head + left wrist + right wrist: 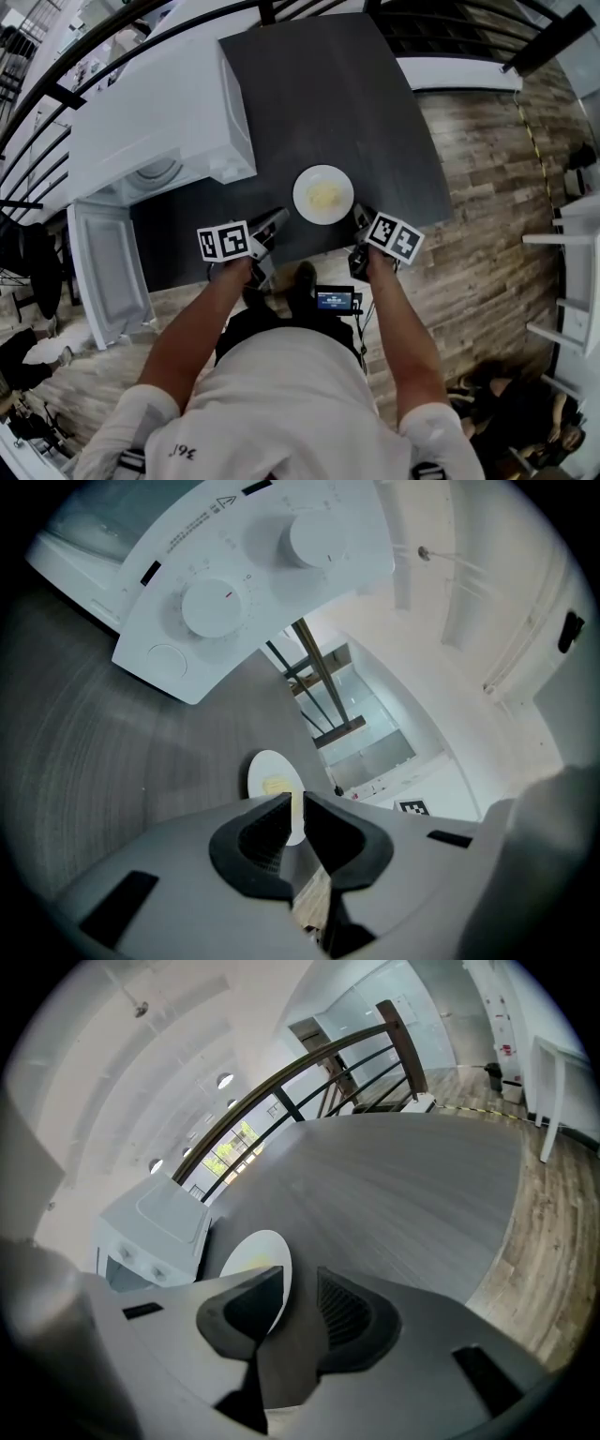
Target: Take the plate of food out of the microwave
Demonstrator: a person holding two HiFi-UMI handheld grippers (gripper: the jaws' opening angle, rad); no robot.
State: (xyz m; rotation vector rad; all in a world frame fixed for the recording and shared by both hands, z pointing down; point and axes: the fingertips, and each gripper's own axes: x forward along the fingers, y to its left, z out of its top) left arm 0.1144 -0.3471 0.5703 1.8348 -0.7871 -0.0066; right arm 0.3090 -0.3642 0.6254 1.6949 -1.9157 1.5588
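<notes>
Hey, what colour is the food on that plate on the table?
The food is pale yellow, on a white plate; the head view shows it best.

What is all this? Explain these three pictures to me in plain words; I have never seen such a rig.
There is no robot here: a person holds a two-jaw gripper in each hand. The head view comes from a camera on the person's head, looking steeply down; the cubes with square markers are parts of the grippers. The other two pictures come from cameras riding on each gripper, looking along its jaws. On the dark table stand a white microwave, its door open, and a white plate of yellow food, already outside it. The left gripper has its jaws almost together, seemingly pinching the plate's rim. The right gripper has its jaws apart and empty, at the plate's other side.
</notes>
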